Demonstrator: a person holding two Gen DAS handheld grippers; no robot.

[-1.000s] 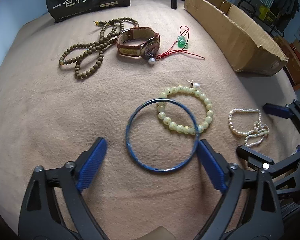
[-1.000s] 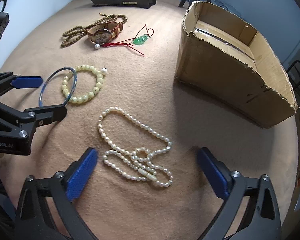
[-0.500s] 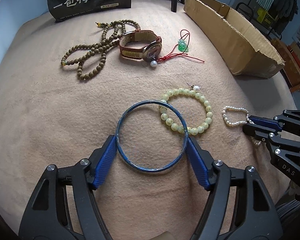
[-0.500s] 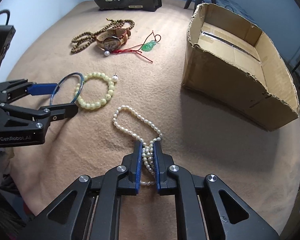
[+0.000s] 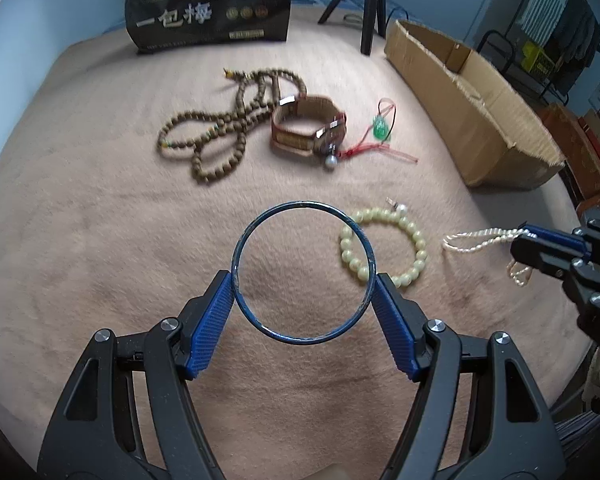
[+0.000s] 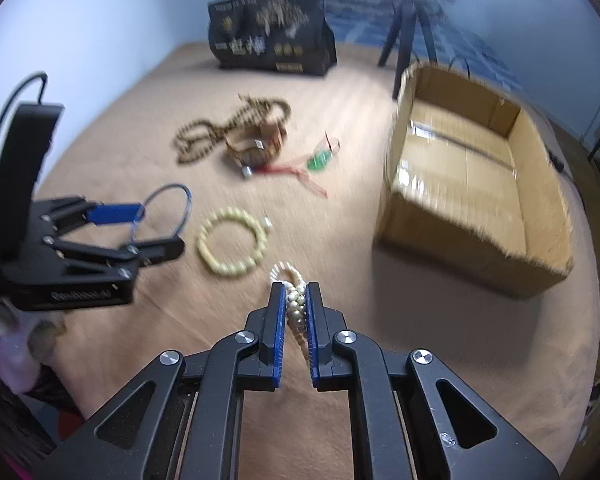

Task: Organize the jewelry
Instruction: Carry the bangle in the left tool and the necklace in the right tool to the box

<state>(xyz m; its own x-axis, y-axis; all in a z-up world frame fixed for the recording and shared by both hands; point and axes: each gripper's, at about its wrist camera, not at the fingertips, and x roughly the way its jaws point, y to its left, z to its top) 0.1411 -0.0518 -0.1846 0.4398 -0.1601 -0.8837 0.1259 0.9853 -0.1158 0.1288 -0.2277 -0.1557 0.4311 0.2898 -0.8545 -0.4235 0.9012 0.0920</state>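
Observation:
My left gripper [image 5: 303, 276] is shut on the blue bangle [image 5: 302, 205], its pads pressing both sides of the ring, which is lifted off the tan cloth. My right gripper [image 6: 293, 292] is shut on the bunched white pearl necklace [image 6: 294, 306], also raised; its loop [image 5: 480, 237] trails out to the left in the left wrist view. A pale green bead bracelet [image 5: 414, 236] lies flat between the two grippers. Farther back lie a brown bead string [image 5: 220, 136], a brown-strap watch [image 5: 308, 128] and a green pendant on red cord [image 5: 380, 130].
An open cardboard box [image 6: 472, 168] stands at the right on the tan cloth [image 5: 100, 260]. A black printed bag [image 5: 208, 4] and a tripod [image 5: 370, 4] stand at the far edge. Shelving and clutter lie beyond the right side.
Both grippers closed, the left on the blue bangle, the right on the pearl necklace. Both then rose, lifting bangle and pearls off the cloth.

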